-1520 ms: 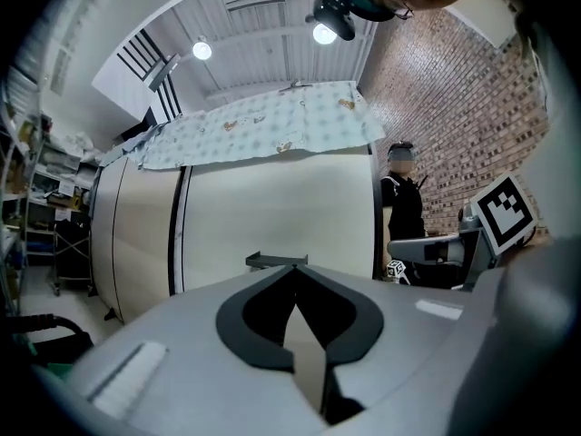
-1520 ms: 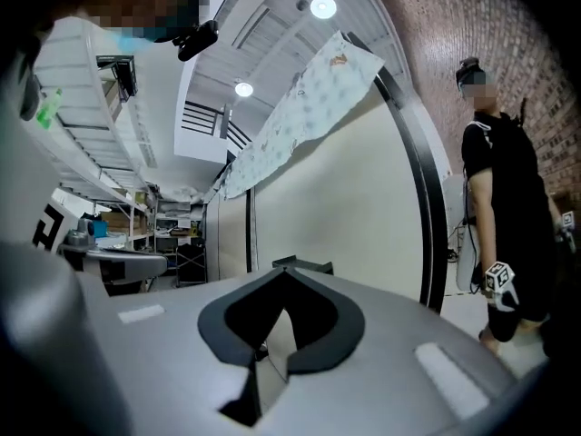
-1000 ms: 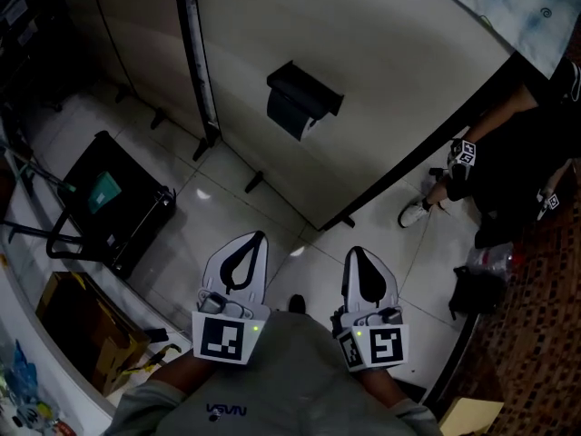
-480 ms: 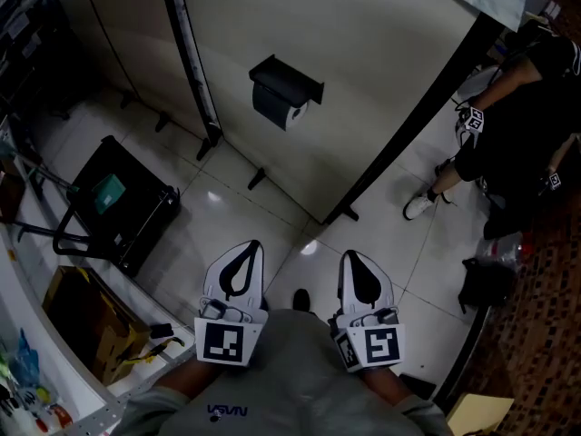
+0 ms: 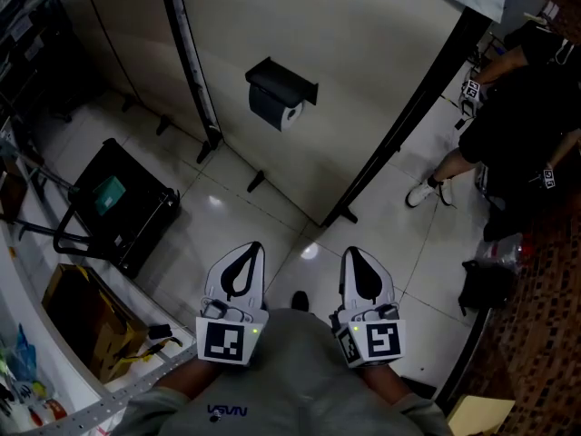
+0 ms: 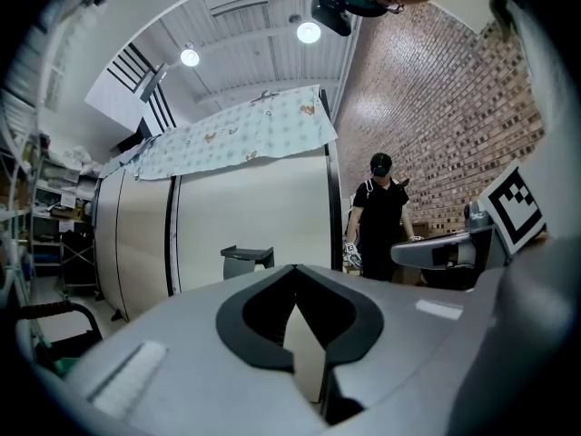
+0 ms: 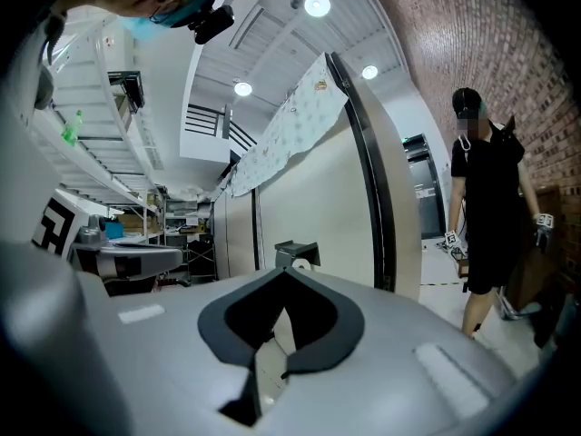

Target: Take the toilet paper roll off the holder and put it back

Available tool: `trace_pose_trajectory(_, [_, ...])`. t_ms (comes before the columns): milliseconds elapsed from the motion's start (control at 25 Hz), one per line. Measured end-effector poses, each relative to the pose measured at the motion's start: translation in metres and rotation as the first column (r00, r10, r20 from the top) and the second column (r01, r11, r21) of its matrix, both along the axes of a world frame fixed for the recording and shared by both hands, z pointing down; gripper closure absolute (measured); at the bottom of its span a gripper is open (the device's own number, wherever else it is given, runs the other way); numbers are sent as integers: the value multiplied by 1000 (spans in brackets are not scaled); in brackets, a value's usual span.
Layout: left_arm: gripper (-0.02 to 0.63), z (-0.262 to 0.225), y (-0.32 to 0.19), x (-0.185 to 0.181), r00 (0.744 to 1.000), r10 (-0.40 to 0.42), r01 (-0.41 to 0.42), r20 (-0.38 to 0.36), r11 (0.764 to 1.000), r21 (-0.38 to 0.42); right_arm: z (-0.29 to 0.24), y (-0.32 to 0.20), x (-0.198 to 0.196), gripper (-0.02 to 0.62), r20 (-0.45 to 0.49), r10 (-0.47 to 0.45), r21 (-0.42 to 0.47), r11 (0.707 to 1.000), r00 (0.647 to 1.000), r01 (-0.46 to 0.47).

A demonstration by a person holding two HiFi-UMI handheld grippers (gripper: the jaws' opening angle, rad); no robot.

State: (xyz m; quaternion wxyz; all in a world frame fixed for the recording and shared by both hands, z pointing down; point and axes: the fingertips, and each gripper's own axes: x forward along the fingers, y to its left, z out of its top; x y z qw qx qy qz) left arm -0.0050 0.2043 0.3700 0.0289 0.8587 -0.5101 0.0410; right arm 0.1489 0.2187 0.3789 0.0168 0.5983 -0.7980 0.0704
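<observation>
While we hold both low and near, side by side above the tiled floor (image 5: 227, 216), the left hand-held gripper (image 5: 251, 251) and the right hand-held gripper (image 5: 356, 257) each have their jaws closed together on nothing. The toilet paper roll (image 5: 289, 114) sits in its black holder (image 5: 272, 91) on the beige partition wall (image 5: 363, 71), far ahead and well apart from both. A person (image 5: 517, 134) stands at the far right.

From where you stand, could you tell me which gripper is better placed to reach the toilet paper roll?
Probably left. The left gripper points almost straight at the toilet paper roll on its holder; the right gripper is offset further aside. Both are shut and empty.
</observation>
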Motion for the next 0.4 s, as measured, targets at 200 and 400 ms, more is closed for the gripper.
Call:
trace_pose_trajectory(200, [598,1,-2,-2,1000,-6,6,-1,1000,-3,3,-2,-1,595,-2,-1,-7,1000,1000,1])
trace_pose_trajectory(400, [598,1,-3,-5,1000,-8,8,-5,1000,-2,3,-5,-3,595,-4,2,-4,1000,1000,-2])
